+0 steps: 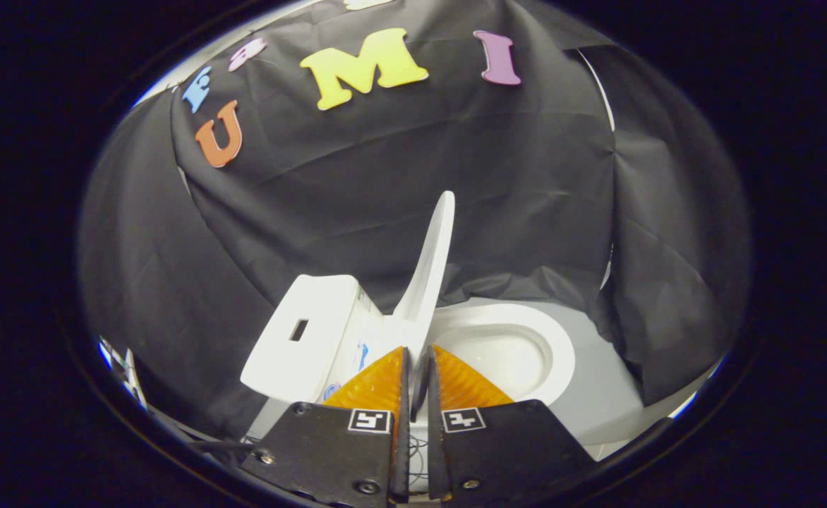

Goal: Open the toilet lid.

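White toilet lid (pixel 431 261) upright above the open bowl (pixel 519 346), its edge pinched between nearly closed jaws.

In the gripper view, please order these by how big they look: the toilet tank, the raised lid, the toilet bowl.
1. toilet bowl
2. toilet tank, nearly alike, unsure
3. lid, seen edge-on, held by the gripper.

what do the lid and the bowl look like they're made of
Lid: likely smooth white plastic, thin with a soft sheen; it stands raised with its lower edge pinched in the gripper, jaws nearly closed on it. Bowl: probably glazed ceramic, thick rounded rim and glossy white highlights.
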